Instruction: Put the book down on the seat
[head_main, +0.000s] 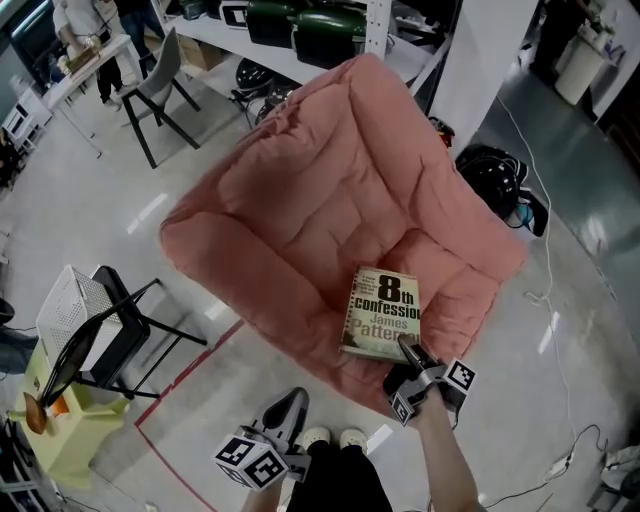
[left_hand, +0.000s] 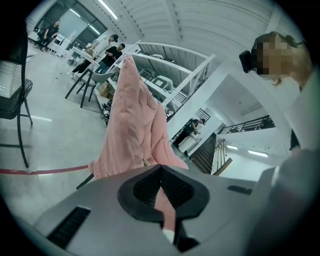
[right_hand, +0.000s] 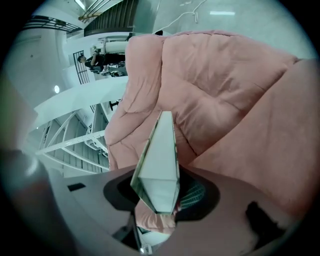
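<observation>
Right gripper (head_main: 407, 350), clamped on the book (head_main: 382, 313) at the seat's (head_main: 300, 210) front edge, risks letting it slide off the sloping cushion to the floor (head_main: 570, 300); left gripper (head_main: 292, 402) hangs closed, empty.

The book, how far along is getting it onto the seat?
Done: the book is off the ground and above the pink seat. In hand: the right gripper clamps its near edge. Left to do: lay it flat on the seat and let go.
</observation>
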